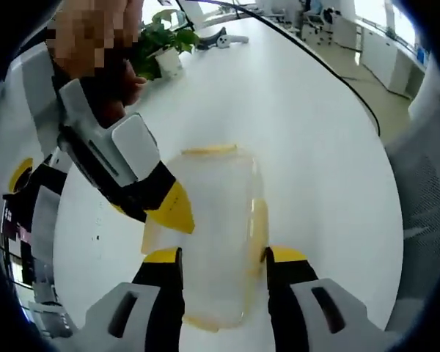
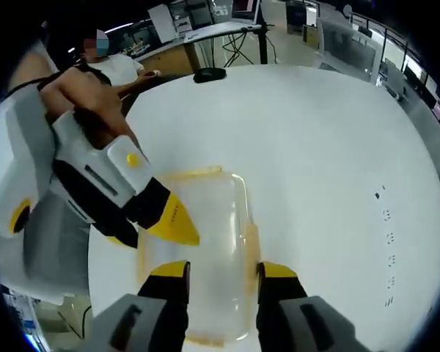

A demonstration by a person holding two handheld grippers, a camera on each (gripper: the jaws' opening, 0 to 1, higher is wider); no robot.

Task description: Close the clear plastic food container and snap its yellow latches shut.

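The clear plastic container (image 1: 209,220) lies on the white table (image 1: 315,147) with its lid on and yellow latches (image 1: 209,150) at its ends and along one side. My left gripper (image 1: 224,258) is open, its black-and-yellow jaws standing over the container's near half. The right gripper (image 1: 174,213) comes in from the upper left in a person's hand, its yellow tip at the container's left edge. In the right gripper view the container (image 2: 205,242) sits under my open right gripper (image 2: 224,273). There the left gripper (image 2: 174,224) points at the container's left rim.
A potted plant (image 1: 165,48) and a dark tool (image 1: 221,37) stand at the far side of the table. Its curved edge (image 1: 367,110) runs down the right. A black object (image 2: 209,74) lies at the far edge, with a seated person (image 2: 121,70) and office desks beyond.
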